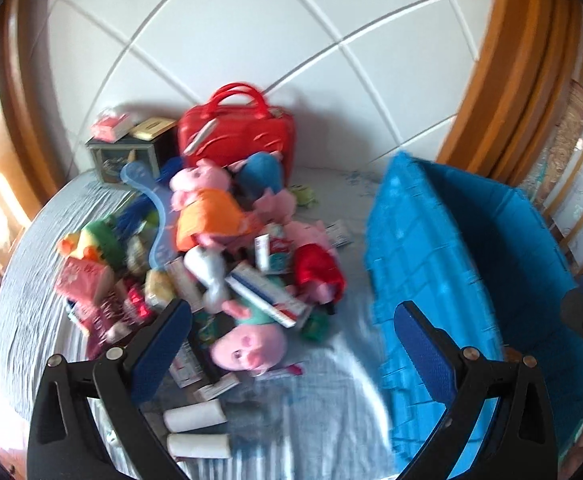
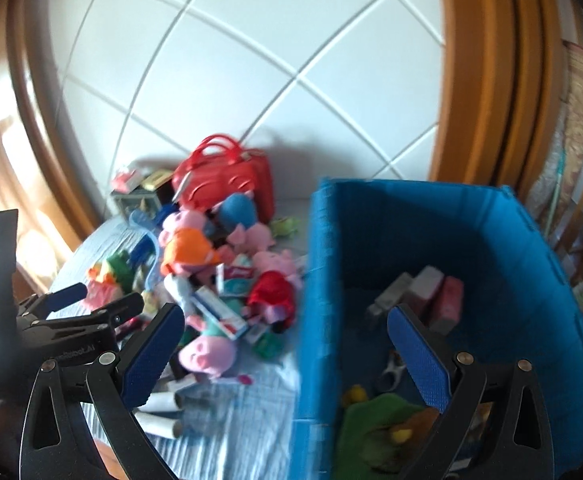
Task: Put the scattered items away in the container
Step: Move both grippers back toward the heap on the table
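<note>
A heap of scattered items lies on the blue bedsheet (image 1: 323,408): pink pig plush toys (image 1: 249,346), an orange-dressed pig (image 1: 211,220), a red-dressed pig (image 1: 317,270), small boxes (image 1: 267,300) and white tubes (image 1: 195,418). The blue crate (image 1: 411,264) stands to the right of the heap. My left gripper (image 1: 291,344) hangs open above the near side of the heap, holding nothing. My right gripper (image 2: 285,354) is open over the crate's left wall (image 2: 319,300), also with nothing in it. Inside the crate lie a green plush (image 2: 379,428), boxes (image 2: 435,296) and scissors (image 2: 391,372).
A red handbag (image 1: 235,140) and a dark box (image 1: 127,158) with small things on top stand at the back against the white padded headboard (image 1: 251,40). Wooden frame posts (image 1: 523,72) flank the headboard. The left gripper's body (image 2: 51,320) shows at the left of the right wrist view.
</note>
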Motion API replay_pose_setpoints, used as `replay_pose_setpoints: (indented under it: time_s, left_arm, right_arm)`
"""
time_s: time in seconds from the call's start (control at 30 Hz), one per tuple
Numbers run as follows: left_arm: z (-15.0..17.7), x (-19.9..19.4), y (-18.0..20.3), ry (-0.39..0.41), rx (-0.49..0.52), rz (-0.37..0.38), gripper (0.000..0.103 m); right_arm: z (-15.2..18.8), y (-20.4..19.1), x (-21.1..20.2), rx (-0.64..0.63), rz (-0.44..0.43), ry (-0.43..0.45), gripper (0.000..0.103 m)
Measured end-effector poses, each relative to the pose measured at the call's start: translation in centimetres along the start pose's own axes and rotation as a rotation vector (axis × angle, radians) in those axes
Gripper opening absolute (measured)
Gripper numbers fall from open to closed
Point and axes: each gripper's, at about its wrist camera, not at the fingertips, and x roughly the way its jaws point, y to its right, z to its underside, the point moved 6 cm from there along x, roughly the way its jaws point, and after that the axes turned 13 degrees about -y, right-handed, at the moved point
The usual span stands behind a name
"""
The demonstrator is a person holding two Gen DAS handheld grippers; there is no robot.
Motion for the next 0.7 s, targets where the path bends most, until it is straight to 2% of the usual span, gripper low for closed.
replay_pose_setpoints:
  time_s: [0.2,0.37,0.5,0.7]
  left_arm:
    - [3.1,3.1,-9.6,-0.090,-0.077,-0.085,0.103]
    - [7.5,6.8,-17.5,-0.193,-0.125,-0.153,0.103]
    - [11.3,10.1,-23.3,-0.271,-0.214,-0.178,0.103]
    - [16.1,15.7,-28.4,-0.342,-0.330,-0.191,0.103]
  right_arm:
    - [0.6,-6.8,2.7,-0.067,-0.037,-0.024,0.103]
    - [2.5,-10.9,6.6,-0.098,-0.058,-0.077,0.103]
    - [4.7,-13.3,9.7,-0.104,-0.067,-0.140,0.103]
    - [8.6,-16.2,14.2,-0.161,-0.068,-0.187,0.103]
